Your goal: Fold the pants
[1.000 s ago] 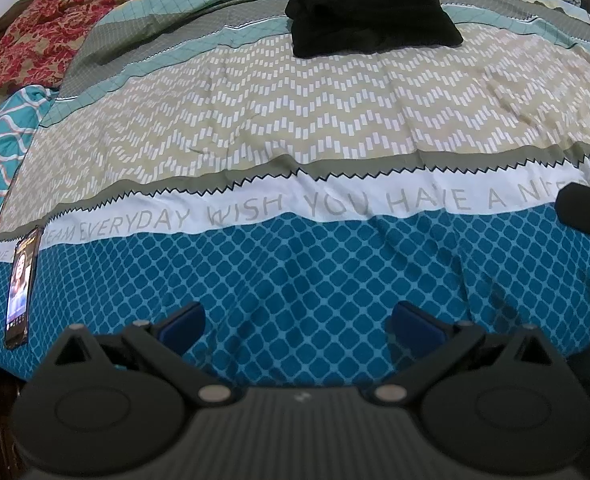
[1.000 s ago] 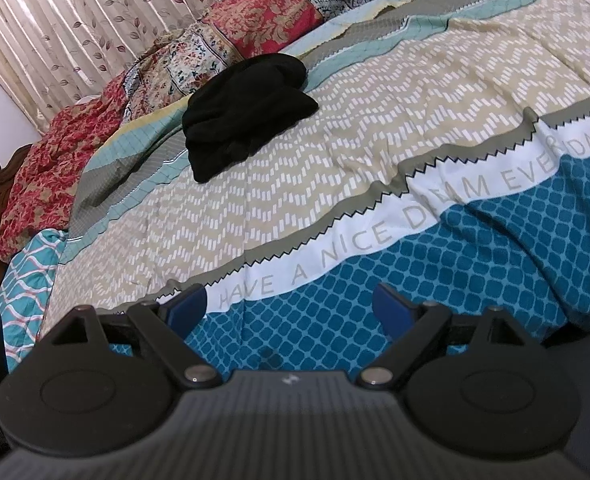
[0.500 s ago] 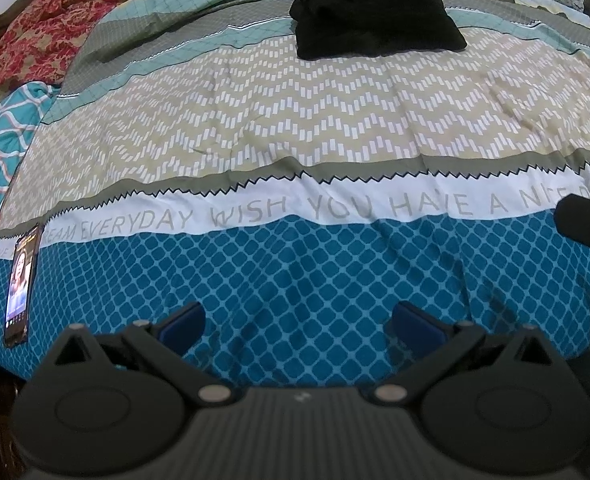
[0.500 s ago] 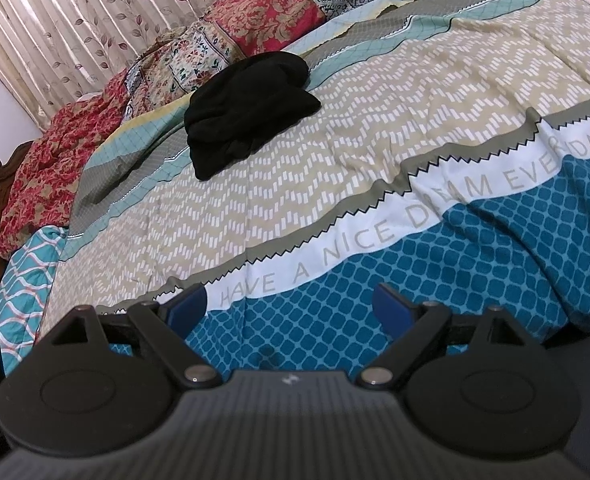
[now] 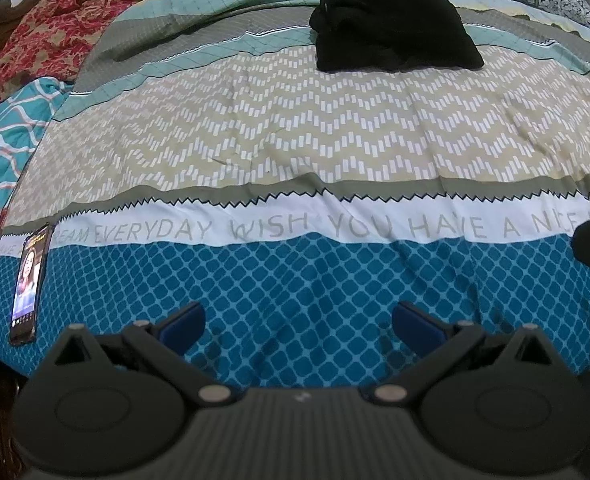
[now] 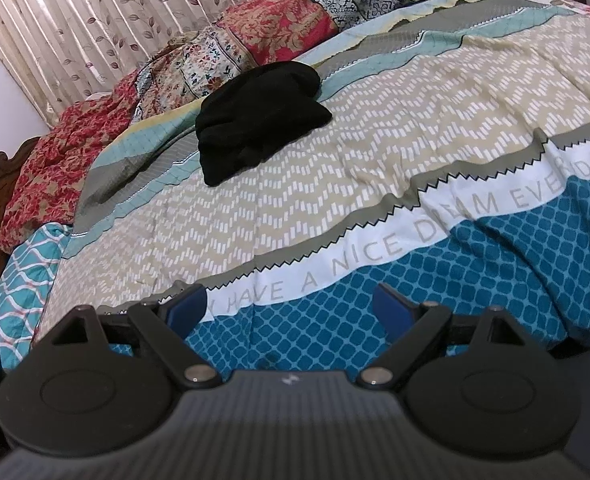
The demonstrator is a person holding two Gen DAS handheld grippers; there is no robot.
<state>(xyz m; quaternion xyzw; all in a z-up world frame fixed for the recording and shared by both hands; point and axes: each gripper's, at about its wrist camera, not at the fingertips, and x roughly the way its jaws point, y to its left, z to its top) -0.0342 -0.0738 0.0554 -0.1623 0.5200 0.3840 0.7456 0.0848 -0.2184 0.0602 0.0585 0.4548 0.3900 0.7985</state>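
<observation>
Lying bunched at 12 o'clock, black pants (image 5: 395,28) look soft, limp; both grippers (image 5: 299,322) (image 6: 291,306) apart, empty; pinch a hem edge.

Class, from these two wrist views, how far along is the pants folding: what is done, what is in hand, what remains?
Done: nothing visible; the black pants lie bunched at the far side of the bedspread. In hand: nothing; the left gripper and right gripper are open and empty near the bed's edge. Left: reaching, spreading and folding.
</observation>
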